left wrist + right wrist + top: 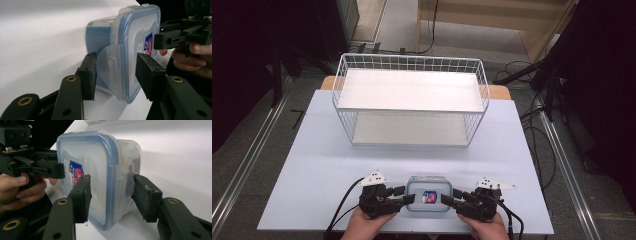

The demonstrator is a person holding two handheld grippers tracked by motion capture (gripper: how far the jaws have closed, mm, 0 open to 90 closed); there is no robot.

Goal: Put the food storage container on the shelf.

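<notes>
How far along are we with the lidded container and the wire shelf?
Done: both grippers are placed at the container, left gripper and right gripper each straddling a side latch. In hand: the jaws bracket lid and wall; a firm grip isn't clear. Left: lifting it; the wire shelf holds nothing yet.

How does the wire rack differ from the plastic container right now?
The wire rack is large, open white mesh with two shelves, standing at the far side of the table, untouched; the plastic container is small and translucent with a blue-rimmed lid clipped on, at the near edge, between the jaws of the left gripper and right gripper. Both rest upright on the table.
</notes>
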